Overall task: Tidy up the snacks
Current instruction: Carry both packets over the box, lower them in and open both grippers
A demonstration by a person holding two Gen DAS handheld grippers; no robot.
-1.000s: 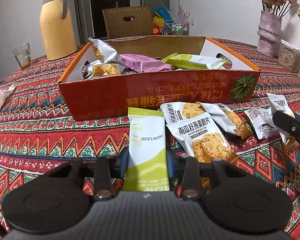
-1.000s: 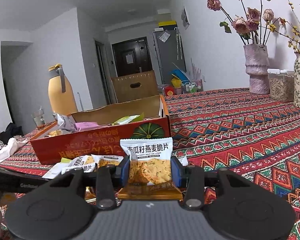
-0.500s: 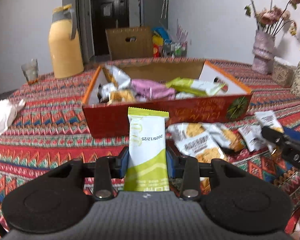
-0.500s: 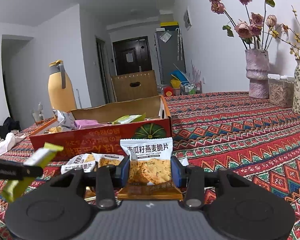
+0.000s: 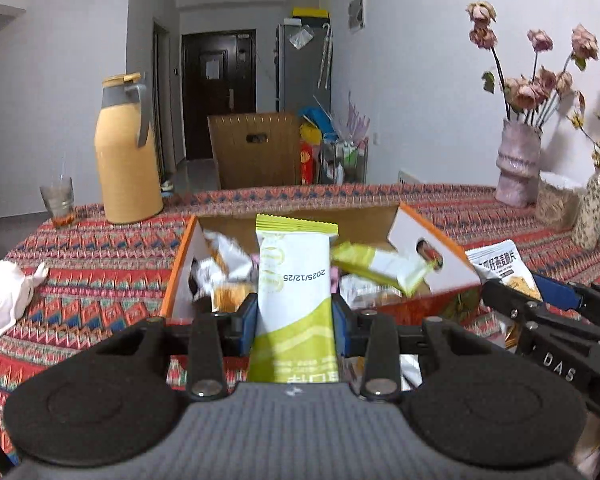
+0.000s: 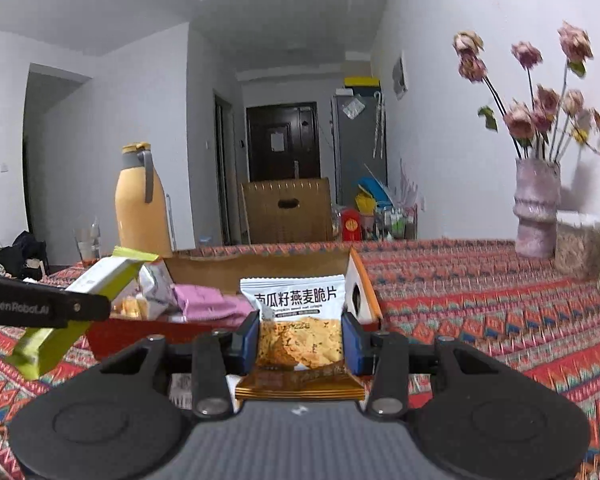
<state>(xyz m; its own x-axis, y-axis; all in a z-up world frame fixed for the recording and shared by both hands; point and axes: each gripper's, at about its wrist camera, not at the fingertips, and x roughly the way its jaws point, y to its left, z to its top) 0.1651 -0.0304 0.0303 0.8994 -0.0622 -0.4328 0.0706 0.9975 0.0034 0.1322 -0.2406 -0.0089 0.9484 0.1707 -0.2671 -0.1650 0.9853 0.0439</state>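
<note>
My left gripper (image 5: pixel 294 322) is shut on a white and lime-green snack packet (image 5: pixel 294 280), held upright in the air in front of the orange cardboard box (image 5: pixel 428 248). The box holds several snack packets, among them a green one (image 5: pixel 376 262) and a pink one (image 6: pixel 208 306). My right gripper (image 6: pixel 300 340) is shut on a white and orange oat-crisp packet (image 6: pixel 296 316), raised near the box's right end (image 6: pixel 364 292). The right gripper also shows at the right of the left wrist view (image 5: pixel 512 300), and the left gripper at the left of the right wrist view (image 6: pixel 60 308).
The round table has a red patterned cloth (image 6: pixel 480 300). A yellow thermos (image 5: pixel 126 152) and a glass (image 5: pixel 58 200) stand at the back left. A white cloth (image 5: pixel 4 300) lies at the left. Vases with dried flowers (image 5: pixel 518 164) stand at the right.
Both grippers have risen with their packets and moved toward the box. The green packet has left the table, and the loose packets by the box have dropped out of view.
</note>
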